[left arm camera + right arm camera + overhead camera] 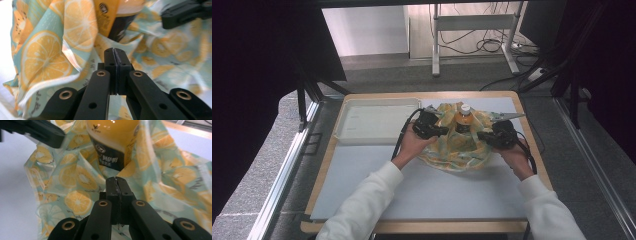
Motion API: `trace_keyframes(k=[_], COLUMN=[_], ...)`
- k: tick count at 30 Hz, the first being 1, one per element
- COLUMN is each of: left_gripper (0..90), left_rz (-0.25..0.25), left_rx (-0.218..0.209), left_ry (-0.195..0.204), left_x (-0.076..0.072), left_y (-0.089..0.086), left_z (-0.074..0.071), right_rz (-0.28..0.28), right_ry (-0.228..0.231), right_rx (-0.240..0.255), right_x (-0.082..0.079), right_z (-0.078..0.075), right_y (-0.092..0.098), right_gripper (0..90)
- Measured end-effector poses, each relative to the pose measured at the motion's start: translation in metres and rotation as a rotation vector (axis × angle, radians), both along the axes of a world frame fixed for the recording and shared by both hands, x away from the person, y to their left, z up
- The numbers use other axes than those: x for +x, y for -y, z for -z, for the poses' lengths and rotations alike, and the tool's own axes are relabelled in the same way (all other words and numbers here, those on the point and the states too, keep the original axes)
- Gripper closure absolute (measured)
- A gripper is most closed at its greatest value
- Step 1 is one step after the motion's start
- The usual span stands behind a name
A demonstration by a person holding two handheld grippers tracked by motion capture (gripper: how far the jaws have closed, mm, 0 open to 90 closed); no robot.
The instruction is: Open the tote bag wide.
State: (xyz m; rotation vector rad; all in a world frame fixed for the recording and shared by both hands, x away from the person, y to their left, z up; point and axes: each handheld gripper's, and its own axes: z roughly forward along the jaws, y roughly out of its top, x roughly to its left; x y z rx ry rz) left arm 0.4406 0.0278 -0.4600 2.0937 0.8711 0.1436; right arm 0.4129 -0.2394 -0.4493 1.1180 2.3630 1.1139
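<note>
A bottle of orange drink (464, 122) with a white cap stands upright in the middle of a lemon-print cloth (457, 150) bunched around its base. My left gripper (442, 131) is at the bottle's left and my right gripper (482, 136) at its right, both low on the cloth. In the left gripper view the jaws (116, 53) are pressed together on a fold of the cloth (50, 55), with the bottle (117, 20) just beyond. In the right gripper view the jaws (117, 182) are likewise pinched on the cloth (77, 180) below the bottle (112, 142).
A white tray (377, 120) lies at the table's back left, close to my left hand. A pale blue mat (437, 195) covers the wooden table. Beyond the far edge stand a metal frame and cables on the floor.
</note>
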Motion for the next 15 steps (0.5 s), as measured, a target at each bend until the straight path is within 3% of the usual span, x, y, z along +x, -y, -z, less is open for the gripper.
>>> trace_keyframes(k=[9,11,15], left_gripper=[89.7,89.7,89.7], left_rz=[-0.056,-0.077,-0.099], left_rx=[-0.007,-0.008,-0.001], left_ry=[-0.013,-0.028,-0.036], left_x=[0.035,0.044,0.057], left_y=[0.010,0.010,0.010], left_z=[0.003,0.006,0.013], right_rz=[0.011,0.026,0.029], right_ry=[0.007,0.021,-0.010], right_rx=[-0.052,-0.107,-0.118], right_x=[0.004,0.007,0.011], right_z=[0.014,0.021,0.036], right_y=[-0.013,-0.015,-0.014], right_gripper=[89.4,89.3,89.4])
